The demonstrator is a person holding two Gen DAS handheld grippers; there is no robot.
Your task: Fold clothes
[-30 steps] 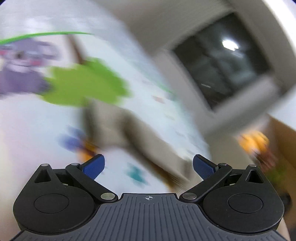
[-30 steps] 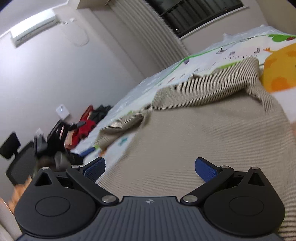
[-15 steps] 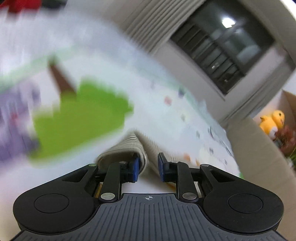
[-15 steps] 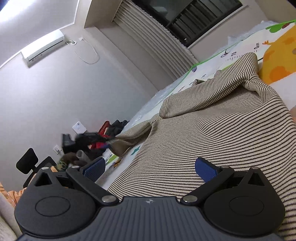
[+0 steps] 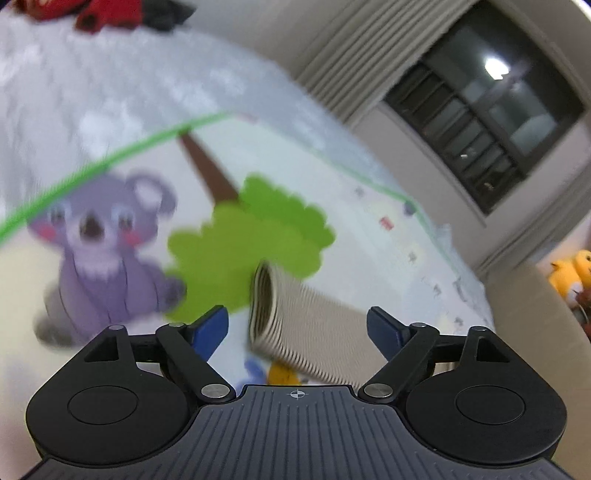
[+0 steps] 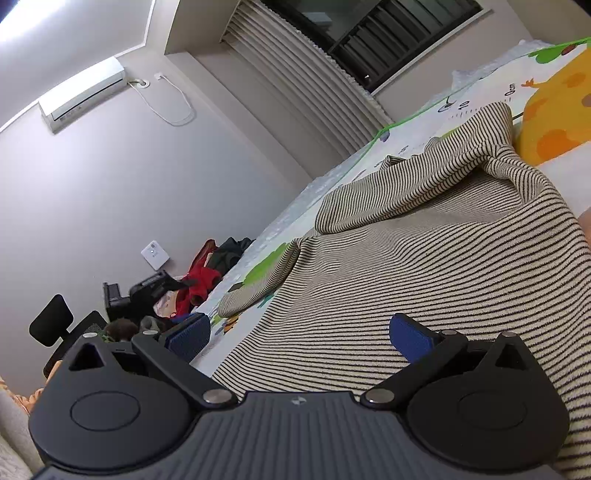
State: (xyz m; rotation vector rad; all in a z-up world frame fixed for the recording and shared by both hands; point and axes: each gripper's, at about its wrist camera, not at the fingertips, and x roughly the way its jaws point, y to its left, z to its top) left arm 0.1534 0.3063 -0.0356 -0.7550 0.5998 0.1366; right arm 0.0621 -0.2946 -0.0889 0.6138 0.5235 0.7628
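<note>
A beige, black-striped garment (image 6: 424, 251) lies rumpled on a cartoon-print sheet (image 6: 491, 96). In the left wrist view its sleeve (image 5: 295, 332) lies on the sheet (image 5: 110, 147), cuff end up, between the blue pads. My left gripper (image 5: 297, 326) is open around the sleeve, not gripping it. My right gripper (image 6: 299, 332) is open and empty, low over the garment's near edge, its right pad (image 6: 410, 338) above the striped cloth.
A heap of red and dark clothes (image 6: 199, 273) lies at the far end of the bed, also at the top of the left wrist view (image 5: 107, 14). A black chair (image 6: 55, 325) stands by the wall. Yellow plush toys (image 5: 572, 273) sit on the right.
My left gripper was shut on the sleeve half a second ago; it has opened and the sleeve lies loose between the pads. My right gripper stayed open and tilted slightly.
</note>
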